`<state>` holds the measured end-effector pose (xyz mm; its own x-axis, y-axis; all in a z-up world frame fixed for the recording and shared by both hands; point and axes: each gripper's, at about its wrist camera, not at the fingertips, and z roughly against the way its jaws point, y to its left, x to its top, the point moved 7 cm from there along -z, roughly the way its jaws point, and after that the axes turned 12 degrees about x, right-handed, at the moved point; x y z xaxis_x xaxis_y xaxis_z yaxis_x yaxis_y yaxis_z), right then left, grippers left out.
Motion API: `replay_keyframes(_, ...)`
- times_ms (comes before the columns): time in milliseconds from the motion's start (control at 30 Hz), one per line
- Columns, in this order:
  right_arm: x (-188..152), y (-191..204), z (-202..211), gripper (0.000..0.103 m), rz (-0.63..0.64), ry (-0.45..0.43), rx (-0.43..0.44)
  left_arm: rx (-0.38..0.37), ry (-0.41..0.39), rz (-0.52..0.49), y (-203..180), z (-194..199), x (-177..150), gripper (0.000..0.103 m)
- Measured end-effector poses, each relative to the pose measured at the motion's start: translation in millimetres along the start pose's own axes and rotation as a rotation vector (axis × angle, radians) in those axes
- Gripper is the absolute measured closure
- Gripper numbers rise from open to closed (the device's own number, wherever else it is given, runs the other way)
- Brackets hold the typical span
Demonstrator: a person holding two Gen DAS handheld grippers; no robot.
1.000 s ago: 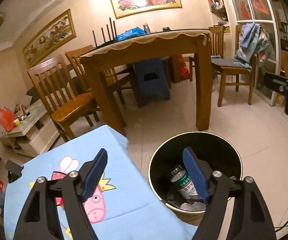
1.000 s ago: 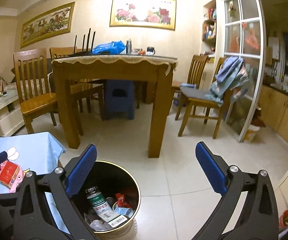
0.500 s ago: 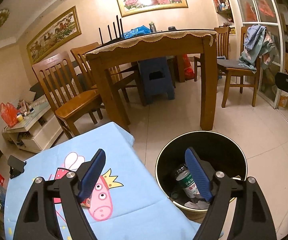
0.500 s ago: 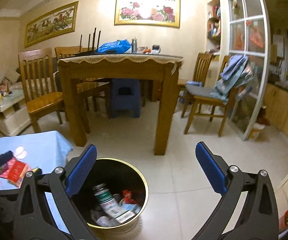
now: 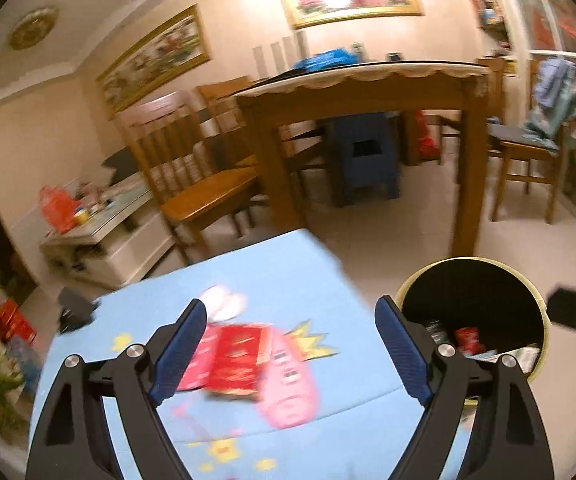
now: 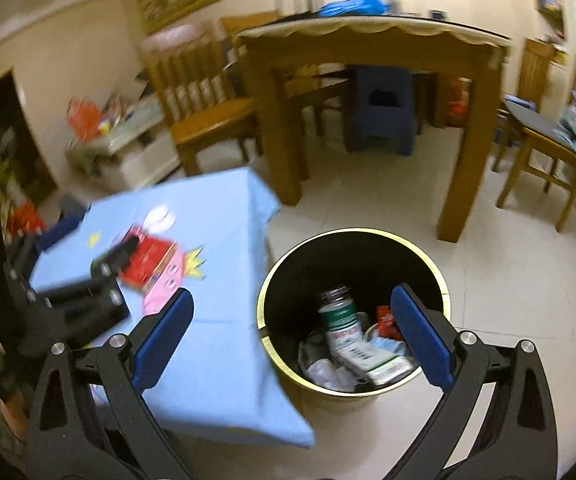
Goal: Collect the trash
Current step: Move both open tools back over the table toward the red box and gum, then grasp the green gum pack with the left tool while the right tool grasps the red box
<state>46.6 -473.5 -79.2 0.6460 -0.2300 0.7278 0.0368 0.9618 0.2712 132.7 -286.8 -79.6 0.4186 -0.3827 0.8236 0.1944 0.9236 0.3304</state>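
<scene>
Now my left gripper (image 5: 291, 334), fingers apart, faces the red box (image 5: 236, 354) mid-frame; right gripper (image 6: 291, 334) gapes empty over the bin (image 6: 353, 236); next I must close on the box.

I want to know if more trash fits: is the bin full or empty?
Partly filled: the bin holds a bottle and wrappers low at its bottom, with dark wall bare above them.

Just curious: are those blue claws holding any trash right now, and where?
Nothing. The left gripper and right gripper are both open; the red packet lies ungripped.

table, blue cloth (image 5: 272, 280) | red packet (image 5: 236, 354) on it | floor: bin (image 6: 353, 236)
</scene>
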Motion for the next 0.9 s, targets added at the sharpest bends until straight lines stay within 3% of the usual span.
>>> replay_keyframes(300,-20,121,-63,0.006,0.200,0.103,0.094,0.185,0.128,0.111,132,-29,-51,0.020)
replay_keyframes(467,-32,176,-86,0.006,0.272,0.147,0.154,0.244,0.138,0.146,177,-30,-65,0.020)
replay_keyframes(633,-52,216,-105,0.006,0.339,0.215,0.205,0.251,0.171,0.191,203,-34,-83,0.016)
replay_keyframes(767,-61,223,-120,0.006,0.408,0.231,0.160,0.261,0.209,0.213,218,-43,-97,0.016)
replay_keyframes(900,-47,169,-134,0.006,0.352,0.207,0.059,0.260,0.232,0.226,227,-51,-108,0.016)
